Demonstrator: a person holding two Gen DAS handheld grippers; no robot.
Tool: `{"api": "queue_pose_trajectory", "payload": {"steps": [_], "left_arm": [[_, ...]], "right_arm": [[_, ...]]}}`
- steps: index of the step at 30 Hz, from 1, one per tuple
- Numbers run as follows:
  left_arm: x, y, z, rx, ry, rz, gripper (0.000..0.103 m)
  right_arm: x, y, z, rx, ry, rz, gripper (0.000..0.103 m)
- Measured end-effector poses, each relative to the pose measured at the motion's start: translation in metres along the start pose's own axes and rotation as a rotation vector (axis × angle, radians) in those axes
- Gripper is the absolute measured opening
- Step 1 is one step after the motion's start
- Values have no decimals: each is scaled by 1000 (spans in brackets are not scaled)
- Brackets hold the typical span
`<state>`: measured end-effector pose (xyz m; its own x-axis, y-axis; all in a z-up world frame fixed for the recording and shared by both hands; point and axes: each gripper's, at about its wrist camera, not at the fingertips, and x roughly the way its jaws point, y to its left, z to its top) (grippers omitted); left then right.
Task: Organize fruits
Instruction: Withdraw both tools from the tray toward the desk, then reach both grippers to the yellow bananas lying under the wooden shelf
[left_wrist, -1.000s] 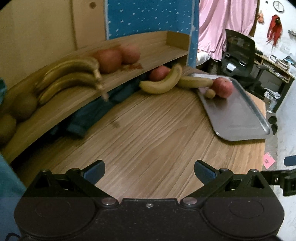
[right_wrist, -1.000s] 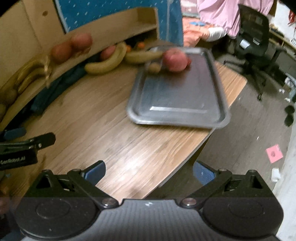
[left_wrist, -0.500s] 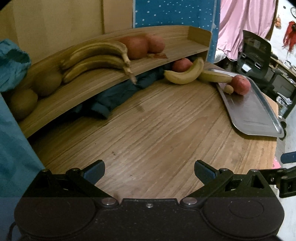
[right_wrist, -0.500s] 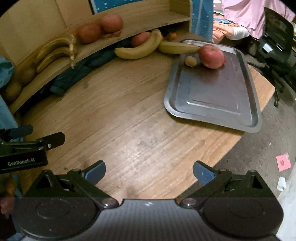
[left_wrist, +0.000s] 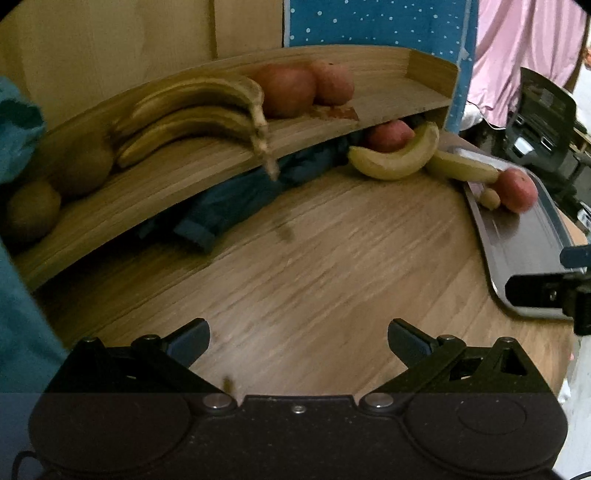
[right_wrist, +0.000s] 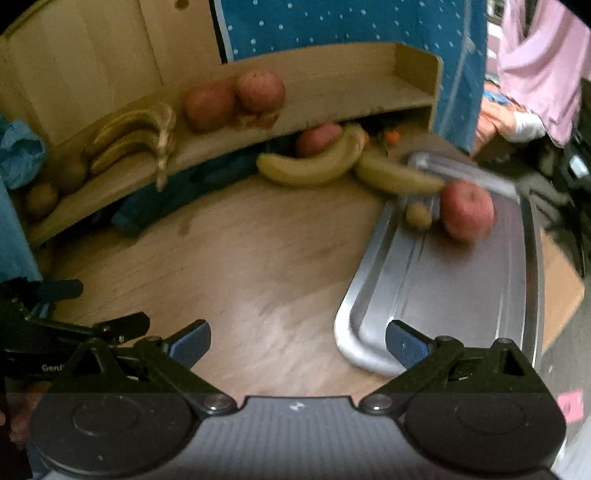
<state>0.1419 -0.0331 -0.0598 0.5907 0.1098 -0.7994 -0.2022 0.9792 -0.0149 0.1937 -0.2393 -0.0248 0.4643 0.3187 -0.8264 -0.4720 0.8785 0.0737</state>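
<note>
A wooden shelf (left_wrist: 369, 110) (right_wrist: 351, 99) holds two kiwis (left_wrist: 33, 210), a bunch of bananas (left_wrist: 192, 114) (right_wrist: 129, 140) and two red apples (left_wrist: 288, 92) (right_wrist: 232, 99). On the table lie two loose bananas (left_wrist: 395, 162) (right_wrist: 314, 166) and an apple (left_wrist: 388, 134) under the shelf. A steel tray (left_wrist: 517, 251) (right_wrist: 461, 295) holds a red apple (right_wrist: 467, 210) and a kiwi (right_wrist: 419, 216). My left gripper (left_wrist: 298, 341) is open and empty over the bare table. My right gripper (right_wrist: 297, 341) is open and empty at the tray's near left corner.
A dark blue cloth (left_wrist: 229, 206) lies under the shelf. A teal cloth (left_wrist: 18, 140) hangs at the left. The right gripper shows at the left view's right edge (left_wrist: 546, 291). An office chair (left_wrist: 543, 122) stands beyond the round table's right edge.
Both grippers have moved forward toward the shelf and fruit. The right view has swung left, so the tray now sits at its right. Both stayed open.
</note>
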Motion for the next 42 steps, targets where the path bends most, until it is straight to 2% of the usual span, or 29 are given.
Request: {"api": "queue_pose_trajectory", "payload": {"steps": [9,14,19,27,35,42], "left_arm": [[44,-45,55,-81,-35,23,102],[69,-70,84,-88,-58,36,102],[87,-94,110,-16,-87,23,102],[108,-111,135,178,-131,-23,102],[122,-118,147,292,-120,-103,102],[137,-125,153,357,-70,-138,94]], "right_arm": [[30,-51,60,-172,-20,-6,103],[50,-71,88,-283,-27,7,103],[73,-83,112,-387,-28,32,103],[96,-96,128,-574,-17,102,100],[112,-101,132,-741,17,165,94],[124,-93,131,-811,43,210,91]]}}
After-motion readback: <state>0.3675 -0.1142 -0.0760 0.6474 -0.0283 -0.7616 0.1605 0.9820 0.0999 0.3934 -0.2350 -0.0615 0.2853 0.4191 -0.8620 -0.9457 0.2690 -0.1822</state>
